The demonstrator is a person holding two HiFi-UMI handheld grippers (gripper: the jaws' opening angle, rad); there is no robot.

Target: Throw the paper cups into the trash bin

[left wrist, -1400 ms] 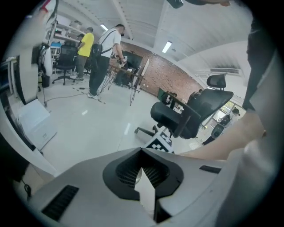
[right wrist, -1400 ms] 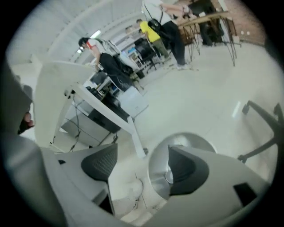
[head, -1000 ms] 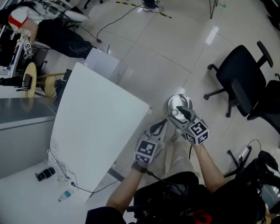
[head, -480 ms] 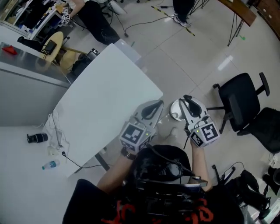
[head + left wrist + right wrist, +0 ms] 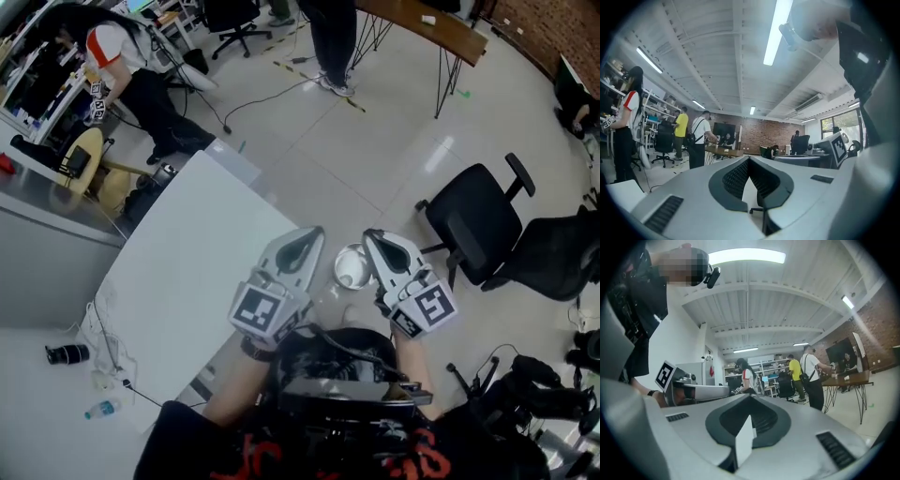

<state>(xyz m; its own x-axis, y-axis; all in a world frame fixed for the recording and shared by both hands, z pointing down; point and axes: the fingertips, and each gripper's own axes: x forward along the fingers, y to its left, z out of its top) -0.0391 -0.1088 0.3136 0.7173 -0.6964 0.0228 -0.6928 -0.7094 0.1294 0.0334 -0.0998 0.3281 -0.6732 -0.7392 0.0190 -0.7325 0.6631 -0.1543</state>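
While both grippers point level, the left gripper point(image 5: 307, 240) is clenched on nothing; the right gripper point(image 5: 374, 241) has just closed, likewise empty. A paper cup point(image 5: 349, 278) (white) lies in the trash bin point(image 5: 338, 257) below, between them.

The person wears a black top point(image 5: 220, 441) with red print point(image 5: 262, 459); the forearms are bare, with a dark band point(image 5: 249, 349) at the left wrist. The left gripper point(image 5: 311, 236) and right gripper point(image 5: 373, 240) are smooth pale grey shells, each with a dark teardrop recess lined with ribbed black pads. Each carries a cube point(image 5: 260, 309) of black-and-white square markers. A black cable point(image 5: 345, 343) arcs over the chest.
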